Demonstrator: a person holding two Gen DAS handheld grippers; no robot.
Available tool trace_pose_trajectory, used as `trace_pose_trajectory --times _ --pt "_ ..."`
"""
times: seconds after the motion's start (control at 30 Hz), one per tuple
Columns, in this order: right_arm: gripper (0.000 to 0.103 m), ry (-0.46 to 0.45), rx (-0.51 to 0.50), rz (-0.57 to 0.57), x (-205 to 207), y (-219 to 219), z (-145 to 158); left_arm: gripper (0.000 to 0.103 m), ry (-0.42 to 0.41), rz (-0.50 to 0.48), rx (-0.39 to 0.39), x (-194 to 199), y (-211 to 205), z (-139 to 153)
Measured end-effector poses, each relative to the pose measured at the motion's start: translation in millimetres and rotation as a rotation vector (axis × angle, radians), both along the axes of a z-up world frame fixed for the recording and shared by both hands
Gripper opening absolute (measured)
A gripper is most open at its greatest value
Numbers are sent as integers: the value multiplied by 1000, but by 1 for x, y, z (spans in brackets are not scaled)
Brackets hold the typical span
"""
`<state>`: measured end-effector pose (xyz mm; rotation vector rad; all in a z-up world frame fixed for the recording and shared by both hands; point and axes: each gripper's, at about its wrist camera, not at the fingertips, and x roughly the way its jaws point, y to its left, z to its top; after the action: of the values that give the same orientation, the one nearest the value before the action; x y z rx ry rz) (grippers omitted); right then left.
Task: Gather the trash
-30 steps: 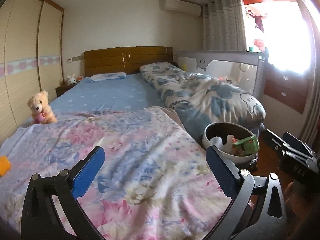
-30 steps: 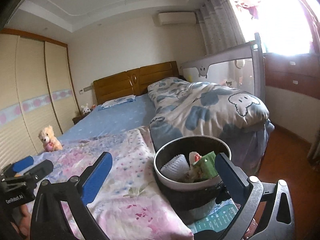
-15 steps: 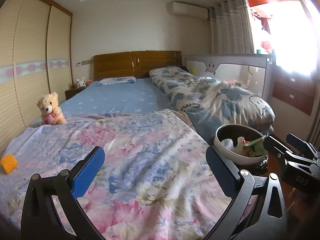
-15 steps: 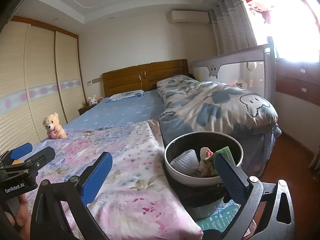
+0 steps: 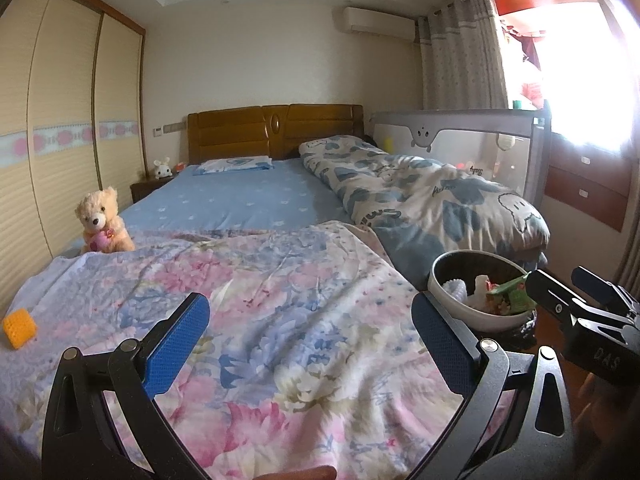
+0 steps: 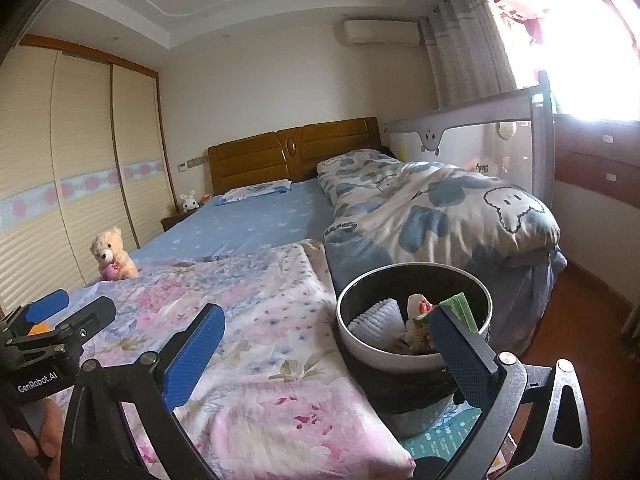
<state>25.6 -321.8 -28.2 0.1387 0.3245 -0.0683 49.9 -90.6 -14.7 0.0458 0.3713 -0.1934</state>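
Observation:
A round trash bin (image 6: 412, 354) with a white rim stands by the bed's foot corner, also in the left wrist view as the bin (image 5: 476, 312). Inside lie white crumpled paper (image 6: 376, 318), a green wrapper (image 6: 460, 310) and a red-and-white scrap. My right gripper (image 6: 324, 356) is open and empty, its right finger in front of the bin. My left gripper (image 5: 310, 342) is open and empty above the floral quilt (image 5: 280, 320). A small yellow ridged object (image 5: 19, 327) lies on the quilt at the far left.
A teddy bear (image 5: 103, 222) sits at the bed's left side. A rolled cartoon duvet (image 5: 432, 200) lies along the right, with a grey bed rail (image 5: 460, 136) behind it. Wardrobe doors line the left wall. Wooden floor (image 6: 580, 312) shows to the right of the bin.
Both views have pulled back and tilted up a little; the bed and bin sit lower and farther in the frames. The jaws have stayed open. The bin's contents are unchanged.

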Motion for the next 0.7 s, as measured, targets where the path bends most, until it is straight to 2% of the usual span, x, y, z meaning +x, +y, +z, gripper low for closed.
trace_pose_trajectory --times 0.7 --pt "103 0 2 10 -1 4 1 103 -14 -12 5 -4 0 4"
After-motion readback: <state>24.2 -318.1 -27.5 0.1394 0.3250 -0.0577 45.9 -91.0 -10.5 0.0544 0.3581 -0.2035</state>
